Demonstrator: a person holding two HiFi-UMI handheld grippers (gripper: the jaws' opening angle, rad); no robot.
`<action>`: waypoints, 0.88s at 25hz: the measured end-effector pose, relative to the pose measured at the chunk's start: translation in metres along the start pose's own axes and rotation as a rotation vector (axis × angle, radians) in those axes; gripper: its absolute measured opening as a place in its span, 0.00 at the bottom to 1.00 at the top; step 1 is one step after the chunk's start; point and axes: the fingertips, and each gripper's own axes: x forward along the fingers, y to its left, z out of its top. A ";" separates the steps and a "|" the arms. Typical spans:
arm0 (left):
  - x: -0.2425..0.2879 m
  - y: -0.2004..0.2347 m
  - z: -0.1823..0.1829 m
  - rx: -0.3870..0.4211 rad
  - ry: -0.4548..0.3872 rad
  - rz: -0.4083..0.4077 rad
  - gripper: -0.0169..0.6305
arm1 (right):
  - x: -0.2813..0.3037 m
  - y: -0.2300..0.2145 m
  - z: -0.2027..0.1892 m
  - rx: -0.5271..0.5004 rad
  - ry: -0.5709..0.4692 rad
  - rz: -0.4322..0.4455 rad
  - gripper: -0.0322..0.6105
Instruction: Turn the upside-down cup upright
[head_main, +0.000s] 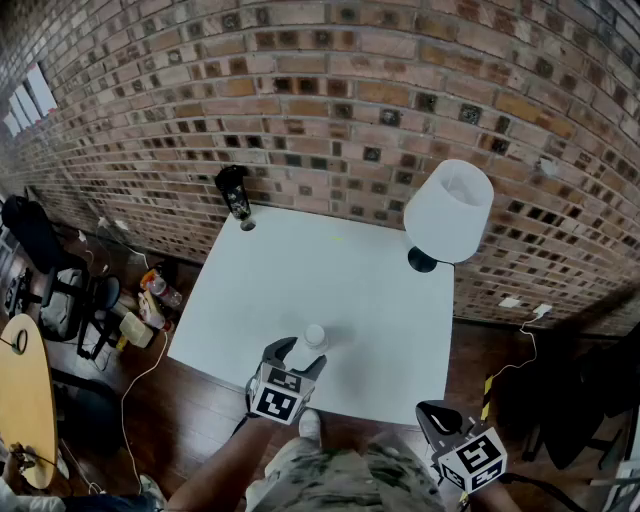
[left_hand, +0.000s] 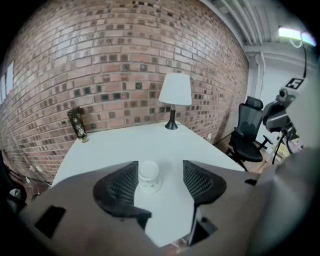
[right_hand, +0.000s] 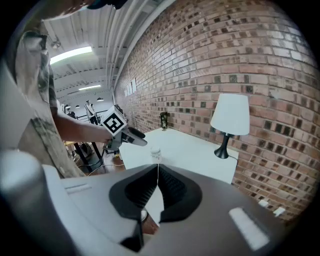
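Note:
A small clear cup (head_main: 314, 336) stands on the white table (head_main: 330, 270) close to its near edge, seemingly mouth-down. My left gripper (head_main: 297, 355) is open and level with it. In the left gripper view the cup (left_hand: 149, 176) sits between the two mesh pads, nearer the left pad (left_hand: 122, 184), and nothing presses on it. My right gripper (head_main: 428, 410) hangs off the table's near right corner, jaws shut with nothing held. The right gripper view looks past its closed gripper (right_hand: 158, 172) at the cup (right_hand: 156, 154) and the left gripper (right_hand: 131, 136) beyond.
A white-shaded lamp (head_main: 448, 212) stands at the table's far right corner and a dark patterned bottle (head_main: 233, 192) at the far left. A brick wall runs behind. Bags, a cable and a round wooden table (head_main: 25, 400) lie left; a black office chair (left_hand: 248, 135) is right.

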 end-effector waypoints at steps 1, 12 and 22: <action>0.014 0.012 0.000 0.011 0.019 0.004 0.47 | 0.017 -0.003 0.001 -0.003 0.032 0.016 0.05; 0.091 0.054 -0.026 0.033 0.179 0.031 0.49 | 0.078 -0.020 0.010 -0.078 0.227 0.087 0.05; 0.095 0.049 -0.015 -0.187 0.053 -0.037 0.41 | 0.071 -0.048 -0.010 -0.044 0.278 0.086 0.05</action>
